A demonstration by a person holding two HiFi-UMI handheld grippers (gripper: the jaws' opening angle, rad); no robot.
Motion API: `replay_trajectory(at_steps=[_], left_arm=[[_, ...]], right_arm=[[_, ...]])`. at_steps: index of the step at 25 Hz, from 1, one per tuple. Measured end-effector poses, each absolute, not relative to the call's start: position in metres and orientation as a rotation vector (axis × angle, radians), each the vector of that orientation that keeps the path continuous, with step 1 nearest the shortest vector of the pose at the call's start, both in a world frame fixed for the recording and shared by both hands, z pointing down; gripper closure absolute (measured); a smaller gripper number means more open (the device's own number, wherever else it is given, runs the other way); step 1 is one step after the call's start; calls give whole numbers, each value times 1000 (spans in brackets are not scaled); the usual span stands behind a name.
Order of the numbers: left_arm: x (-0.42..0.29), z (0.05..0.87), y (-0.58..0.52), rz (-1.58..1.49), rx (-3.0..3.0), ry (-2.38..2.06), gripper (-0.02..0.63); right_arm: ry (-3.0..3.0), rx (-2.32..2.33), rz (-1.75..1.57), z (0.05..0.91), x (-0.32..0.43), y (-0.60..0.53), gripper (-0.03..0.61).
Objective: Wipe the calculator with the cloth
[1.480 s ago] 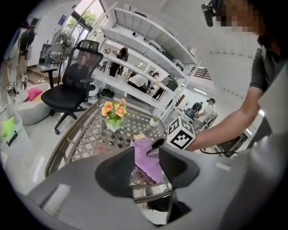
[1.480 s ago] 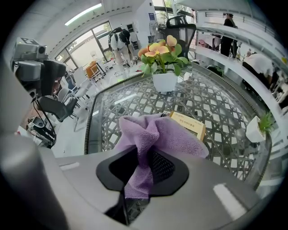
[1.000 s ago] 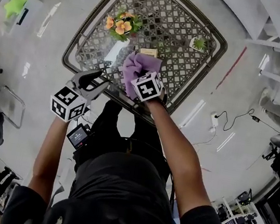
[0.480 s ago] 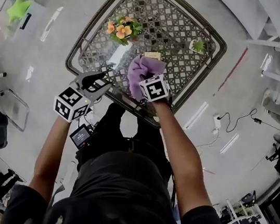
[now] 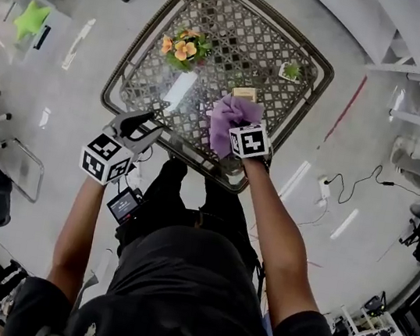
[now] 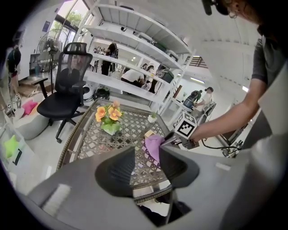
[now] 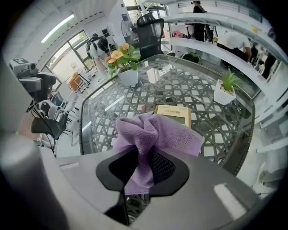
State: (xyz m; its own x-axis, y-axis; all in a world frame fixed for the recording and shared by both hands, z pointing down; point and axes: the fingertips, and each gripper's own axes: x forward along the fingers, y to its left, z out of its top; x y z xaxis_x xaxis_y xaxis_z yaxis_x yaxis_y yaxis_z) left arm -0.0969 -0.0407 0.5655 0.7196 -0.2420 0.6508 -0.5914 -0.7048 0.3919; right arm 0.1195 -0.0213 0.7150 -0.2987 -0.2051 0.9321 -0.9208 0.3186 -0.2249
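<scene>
Right gripper view: the right gripper (image 7: 141,167) jaws are pinching a crumpled purple fleece cloth (image 7: 157,132) just in front of a flat yellow calculator (image 7: 173,113) lying on the glass-topped wicker tabletop (image 7: 200,90). The left gripper (image 6: 146,162) jaws are standing apart, gripping nothing.

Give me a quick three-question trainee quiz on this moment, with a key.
1. True or false: the right tongs are shut on the purple cloth.
2. In the right gripper view, what lies on the table just beyond the cloth? A) calculator B) orange flowers C) small green plant
3. Fill in: the left tongs stand ____, with nothing between them.
Key: 1 true; 2 A; 3 open.
</scene>
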Motion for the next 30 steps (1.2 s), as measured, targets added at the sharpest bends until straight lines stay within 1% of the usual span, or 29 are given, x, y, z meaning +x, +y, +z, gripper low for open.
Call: replay_trajectory(at_steps=[6,9,17,23,30], left_arm=[[-96,551,-36,762,2344,-642,397],[-97,543,-36,757,2357,-654,396],[-101,514,-32,722,2390,-700,396],[-105,484,-31,613,2400,-753,397],[-119,428,-26,501,2442,-842,397]], right_arm=[[-1729,1043,1090,710,131,-14,507],[-1742,1059,1087,699,135,-13,490],[-1872,1165,1063,639,144,-18,479],[-2099,1332,1042,548,148,-36,479],[-2465,1494,794,376,142,-46,479]])
